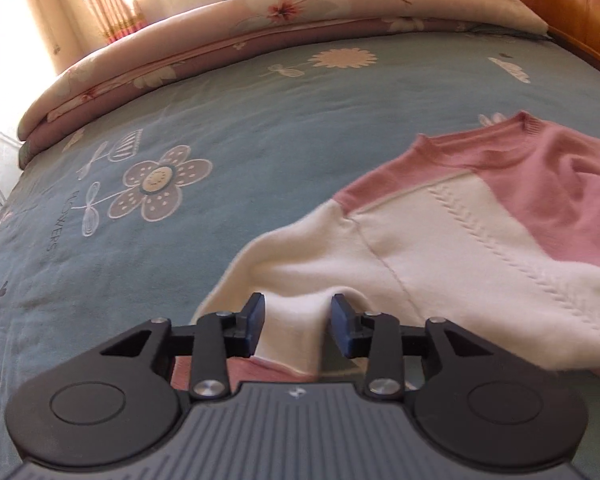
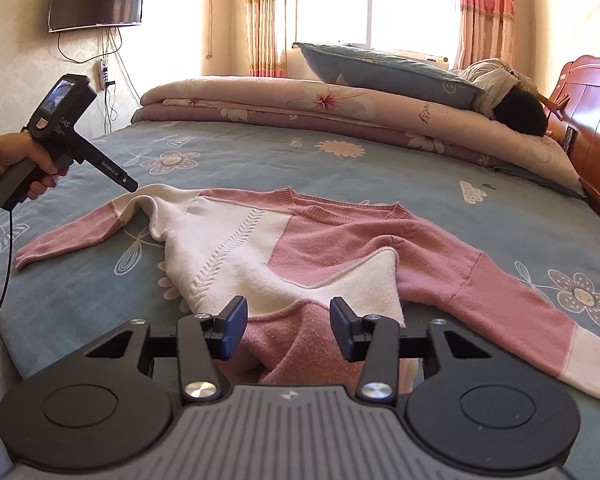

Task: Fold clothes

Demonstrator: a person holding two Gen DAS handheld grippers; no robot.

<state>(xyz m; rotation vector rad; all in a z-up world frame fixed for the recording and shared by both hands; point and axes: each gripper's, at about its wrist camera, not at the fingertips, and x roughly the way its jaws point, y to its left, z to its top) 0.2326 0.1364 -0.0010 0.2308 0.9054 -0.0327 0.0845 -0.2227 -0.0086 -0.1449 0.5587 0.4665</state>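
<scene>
Left wrist view: we see the left gripper [image 1: 298, 326] low over the bed [image 1: 228, 128], its jaws apart. A white fold of the sweater [image 1: 440, 240] rises between the blue pads [image 1: 256, 322], but the pads do not press on it; there is a gap at the right pad, so nothing is gripped. The sweater, pink and white, lies spread on the blue flowered sheet, its pink neckline toward the far side. A folded pink quilt [image 1: 220, 36] runs along the far edge of the bed.

In the right wrist view, the right gripper [image 2: 286, 326] also stands with jaws apart, above the near hem of the sweater [image 2: 300, 248]; pink cloth shows between the pads without being pinched. One sleeve stretches out to the right, the other to the left. We see the left gripper [image 2: 130, 184] from the side, held in a hand [image 2: 20, 156], its tip at the raised white shoulder of the sweater. Whether it touches there we cannot tell. A person [image 2: 516, 108] lies by the headboard [image 2: 596, 120], beside a pillow [image 2: 380, 68]. A screen [image 2: 96, 0] hangs on the wall.
</scene>
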